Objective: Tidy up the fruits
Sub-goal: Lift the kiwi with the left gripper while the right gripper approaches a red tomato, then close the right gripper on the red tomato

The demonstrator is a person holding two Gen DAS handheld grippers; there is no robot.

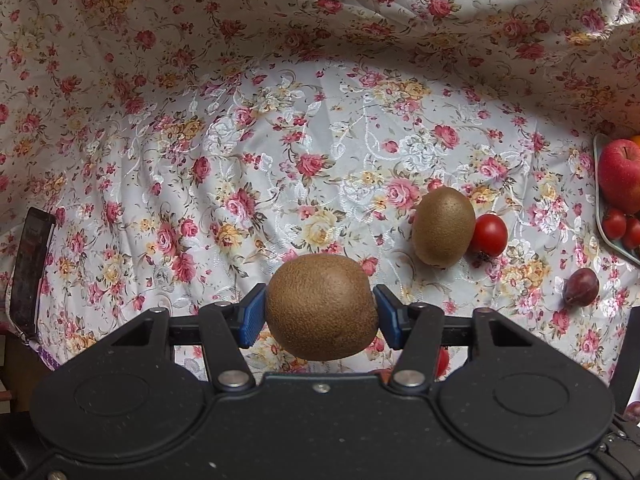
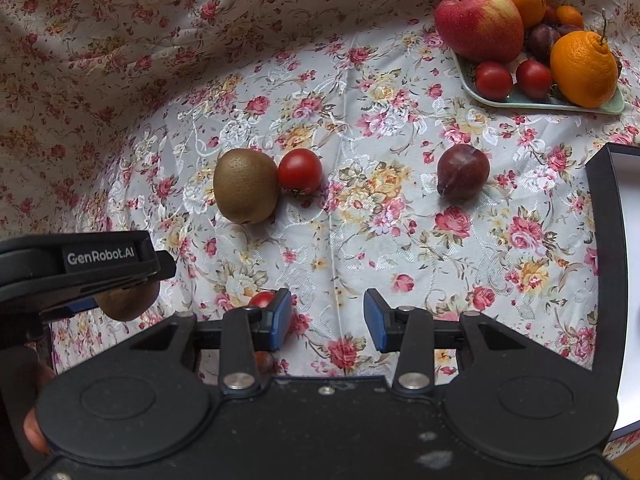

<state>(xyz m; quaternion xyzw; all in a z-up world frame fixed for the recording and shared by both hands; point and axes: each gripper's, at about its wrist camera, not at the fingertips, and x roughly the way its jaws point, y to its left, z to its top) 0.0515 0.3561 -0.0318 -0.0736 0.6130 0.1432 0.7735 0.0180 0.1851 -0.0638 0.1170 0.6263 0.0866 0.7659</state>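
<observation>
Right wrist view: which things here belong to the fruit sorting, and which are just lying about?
Job:
- kiwi on the cloth
- tomato touching it
- plum
- tray holding fruit
- held kiwi in left gripper
- right gripper, open

Lying about:
- dark box at right
- floral cloth

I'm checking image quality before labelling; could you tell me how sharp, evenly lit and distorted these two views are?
Left wrist view: held kiwi sharp, glossy floral cloth glaring centrally, shaded at the back, fisheye bending the edges. Right wrist view: also sharp, plum casts a soft shadow, tray curved by distortion.
</observation>
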